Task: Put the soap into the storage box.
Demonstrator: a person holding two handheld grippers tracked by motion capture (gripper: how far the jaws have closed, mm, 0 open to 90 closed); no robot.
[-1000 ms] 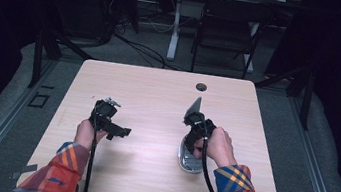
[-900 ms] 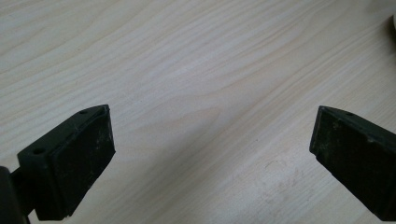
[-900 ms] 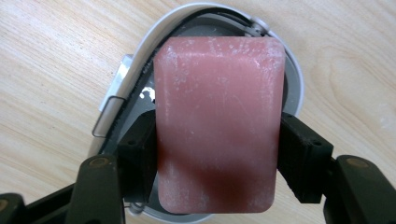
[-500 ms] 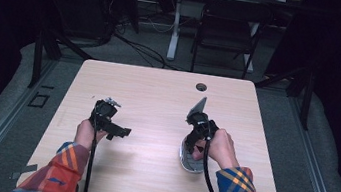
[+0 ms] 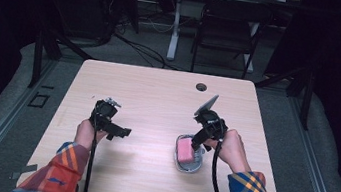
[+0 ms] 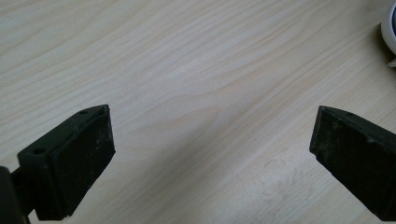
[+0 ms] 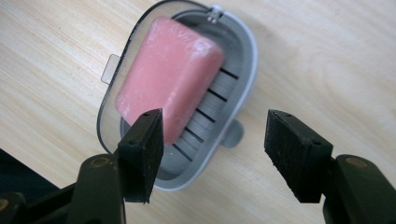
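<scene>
A pink bar of soap (image 7: pixel 170 77) lies in a grey oval soap dish (image 7: pixel 247 51) with a slatted floor and a clear rim. In the high view the dish (image 5: pixel 188 165) sits on the table at the right, with the soap (image 5: pixel 184 151) inside it. My right gripper (image 7: pixel 215 149) hovers just above the dish's near end, jaws apart, nothing between the pads. From above, the right gripper (image 5: pixel 198 144) points down at the dish. My left gripper (image 6: pixel 212 158) is wide open over bare wood; it shows at the left (image 5: pixel 120 132) in the high view.
The light wooden table (image 5: pixel 158 94) has a round cable hole (image 5: pixel 201 87) near its far edge. A white rounded edge (image 6: pixel 390 28) shows at the upper right corner of the left gripper view. Dark floor, a chair and cables lie beyond the table.
My right gripper has lifted a little off the soap dish, so the pink soap now shows in it. The left hand has stayed where it was.
</scene>
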